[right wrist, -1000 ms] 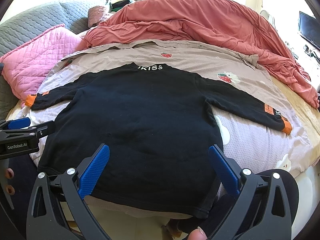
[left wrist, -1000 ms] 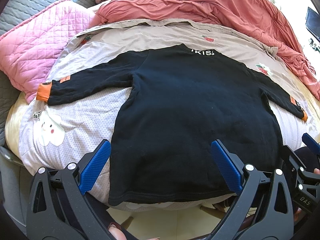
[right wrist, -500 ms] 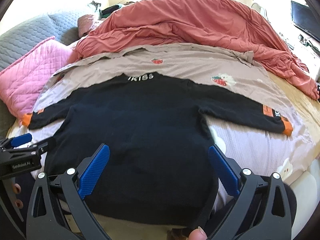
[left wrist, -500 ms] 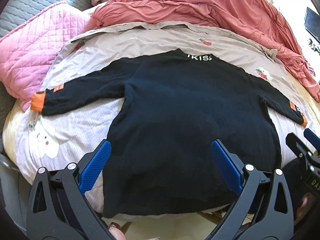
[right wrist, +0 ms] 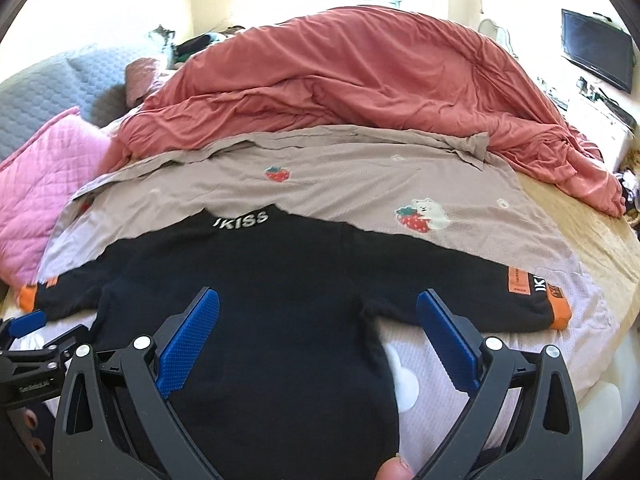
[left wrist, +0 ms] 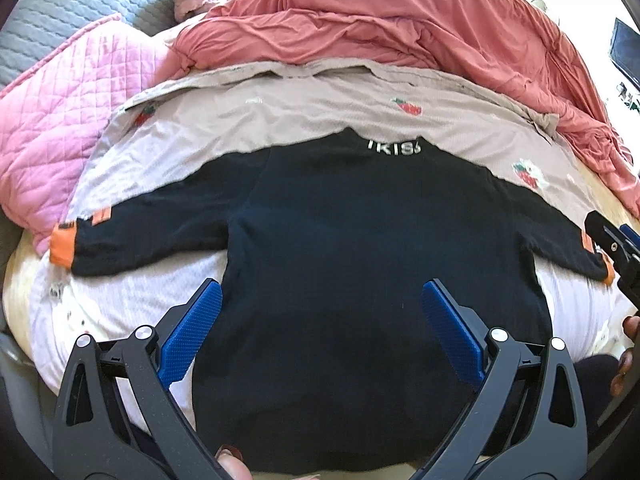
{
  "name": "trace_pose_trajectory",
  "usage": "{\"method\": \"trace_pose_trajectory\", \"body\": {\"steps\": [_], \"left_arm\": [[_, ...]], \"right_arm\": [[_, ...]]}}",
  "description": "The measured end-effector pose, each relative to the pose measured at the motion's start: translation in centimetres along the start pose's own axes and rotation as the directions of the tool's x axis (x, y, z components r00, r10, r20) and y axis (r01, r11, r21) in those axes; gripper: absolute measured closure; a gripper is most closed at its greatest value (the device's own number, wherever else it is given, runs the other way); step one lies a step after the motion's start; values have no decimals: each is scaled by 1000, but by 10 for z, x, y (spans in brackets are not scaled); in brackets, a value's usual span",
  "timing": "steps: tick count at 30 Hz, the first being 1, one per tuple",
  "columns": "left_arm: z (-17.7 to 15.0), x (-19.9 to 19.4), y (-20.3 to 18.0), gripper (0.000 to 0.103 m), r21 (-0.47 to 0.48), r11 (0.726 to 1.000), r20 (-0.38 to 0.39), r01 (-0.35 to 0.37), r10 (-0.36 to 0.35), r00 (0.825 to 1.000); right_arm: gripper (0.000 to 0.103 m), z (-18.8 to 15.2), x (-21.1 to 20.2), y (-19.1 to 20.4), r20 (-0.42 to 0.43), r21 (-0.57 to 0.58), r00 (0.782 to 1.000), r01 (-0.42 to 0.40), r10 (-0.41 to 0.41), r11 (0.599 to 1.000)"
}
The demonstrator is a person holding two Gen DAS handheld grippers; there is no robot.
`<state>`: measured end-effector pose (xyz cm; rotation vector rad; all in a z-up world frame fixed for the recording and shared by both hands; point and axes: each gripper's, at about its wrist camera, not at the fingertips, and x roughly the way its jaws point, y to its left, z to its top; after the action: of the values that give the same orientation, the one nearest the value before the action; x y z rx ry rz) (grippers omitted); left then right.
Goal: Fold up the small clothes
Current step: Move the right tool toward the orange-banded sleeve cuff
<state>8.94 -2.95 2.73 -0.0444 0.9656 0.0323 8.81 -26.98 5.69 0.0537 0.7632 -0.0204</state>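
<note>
A small black long-sleeved top (left wrist: 360, 248) (right wrist: 280, 300) lies flat on the bed, back up, white lettering at the collar, both sleeves spread out with orange cuffs. My left gripper (left wrist: 322, 300) hovers open above the top's lower left body, holding nothing. My right gripper (right wrist: 318, 312) hovers open above the body near the right armpit, also holding nothing. The left sleeve's cuff (left wrist: 62, 244) lies at the bed's left side, the right cuff (right wrist: 560, 312) at the right. The right gripper's tip (left wrist: 616, 240) shows at the left wrist view's right edge.
A printed beige sheet (right wrist: 360, 176) lies under the top. Behind it a red duvet (right wrist: 360, 80) is heaped up. A pink quilted pillow (left wrist: 60, 120) sits at the left, a grey headboard (left wrist: 72, 4) behind it. A screen (right wrist: 596, 48) stands far right.
Both grippers have moved forward over the top, away from its hem and toward the sleeves. Both stay open. The top has not moved.
</note>
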Motion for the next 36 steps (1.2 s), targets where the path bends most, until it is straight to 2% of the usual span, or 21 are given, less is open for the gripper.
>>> {"method": "trace_pose_trajectory", "body": {"steps": [10, 19, 30, 33, 36], "left_arm": [[47, 18, -16, 9, 11, 1000, 34, -11, 10, 999], [74, 54, -29, 9, 15, 999, 7, -42, 42, 999], [72, 103, -45, 9, 11, 1000, -48, -26, 27, 998], [69, 113, -49, 9, 6, 1000, -64, -15, 16, 998], [65, 121, -54, 9, 10, 1000, -74, -3, 4, 997]], "right_arm": [[4, 34, 28, -6, 8, 55, 1000, 19, -20, 998], [4, 59, 72, -17, 17, 96, 998, 62, -64, 994], [4, 34, 120, -74, -63, 145, 986, 160, -152, 976], [4, 25, 124, -91, -39, 146, 978, 211, -207, 967], [4, 19, 130, -109, -62, 145, 963, 270, -264, 952]]}}
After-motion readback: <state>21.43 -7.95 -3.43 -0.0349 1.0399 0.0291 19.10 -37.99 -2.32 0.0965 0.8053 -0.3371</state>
